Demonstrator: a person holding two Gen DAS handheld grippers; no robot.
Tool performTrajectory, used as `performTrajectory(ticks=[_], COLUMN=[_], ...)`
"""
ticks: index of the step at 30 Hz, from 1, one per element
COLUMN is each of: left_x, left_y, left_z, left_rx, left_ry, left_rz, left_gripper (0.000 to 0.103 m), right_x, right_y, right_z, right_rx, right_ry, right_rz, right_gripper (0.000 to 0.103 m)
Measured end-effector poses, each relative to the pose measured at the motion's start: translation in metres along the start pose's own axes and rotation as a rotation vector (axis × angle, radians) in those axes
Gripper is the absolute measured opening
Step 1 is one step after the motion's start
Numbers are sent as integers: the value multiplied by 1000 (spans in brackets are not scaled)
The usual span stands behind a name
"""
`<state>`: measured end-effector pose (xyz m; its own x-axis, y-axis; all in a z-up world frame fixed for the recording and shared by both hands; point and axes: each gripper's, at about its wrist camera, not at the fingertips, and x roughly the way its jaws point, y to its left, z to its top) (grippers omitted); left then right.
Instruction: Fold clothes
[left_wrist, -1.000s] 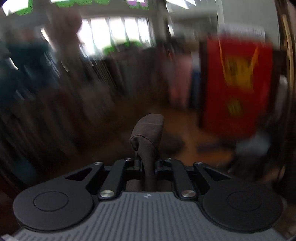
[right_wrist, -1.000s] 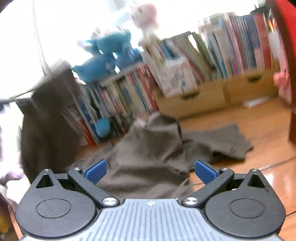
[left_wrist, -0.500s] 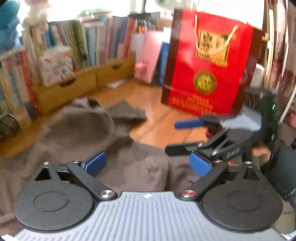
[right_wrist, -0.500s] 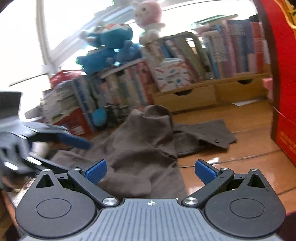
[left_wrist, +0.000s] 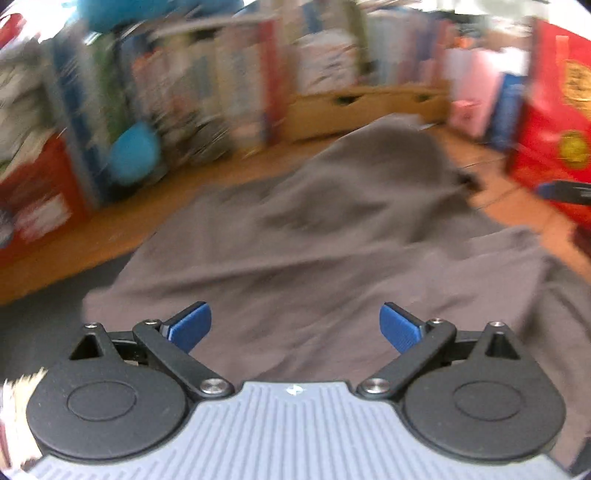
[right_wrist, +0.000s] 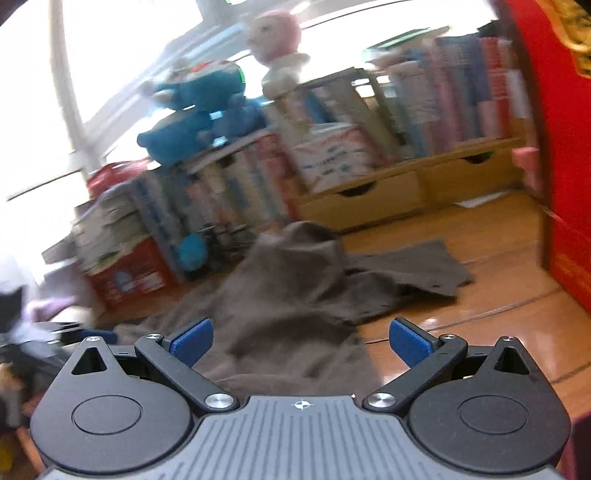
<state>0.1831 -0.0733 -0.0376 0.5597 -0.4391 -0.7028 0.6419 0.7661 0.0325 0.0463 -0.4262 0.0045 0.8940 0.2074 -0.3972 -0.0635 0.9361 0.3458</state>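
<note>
On wooden floor (right_wrist: 491, 295), rumpled brown garment (right_wrist: 295, 295)

The right gripper (right_wrist: 301, 341) is held with its blue pads (right_wrist: 192, 340) spread wide and nothing between them. A brown garment (right_wrist: 295, 295) is seen rumpled on the wooden floor (right_wrist: 498, 306), one peak raised and a flat part spread toward the right. Books (right_wrist: 236, 192) are ranged behind it, with blue plush toys (right_wrist: 195, 110) on top. A red bag (right_wrist: 565, 147) is seen at the right edge.
</note>
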Motion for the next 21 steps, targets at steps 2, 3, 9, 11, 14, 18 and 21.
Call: performTrajectory(ticks=[2,3,9,11,14,18,21], left_x=[8,12,26,19,5,-4,5], left_y=[16,25,74,79,84,79,41], left_z=[-3,-4,0,2,7,10,-6], left_rx=[-33,-51,-226,-242,-247,-310,-251], left_ry=[26,39,64,29,-38,-67,-60], left_rz=[74,110,177,184,166,-42,-106], left_gripper=[99,99,99,99,99,99,99], right_x=[3,8,37,44,52,71,89], right_y=[10,17,45,51,55,32,-10], right_z=[2,3,4,3,11,42,69], right_rx=[-25,-44,-123,-155,-204,-190,-122], right_ry=[11,25,111,118,94,57,64], right_rz=[23,19,-22,-49,-99,-198,-284], right_gripper=[103,103,103,103,103,103,100])
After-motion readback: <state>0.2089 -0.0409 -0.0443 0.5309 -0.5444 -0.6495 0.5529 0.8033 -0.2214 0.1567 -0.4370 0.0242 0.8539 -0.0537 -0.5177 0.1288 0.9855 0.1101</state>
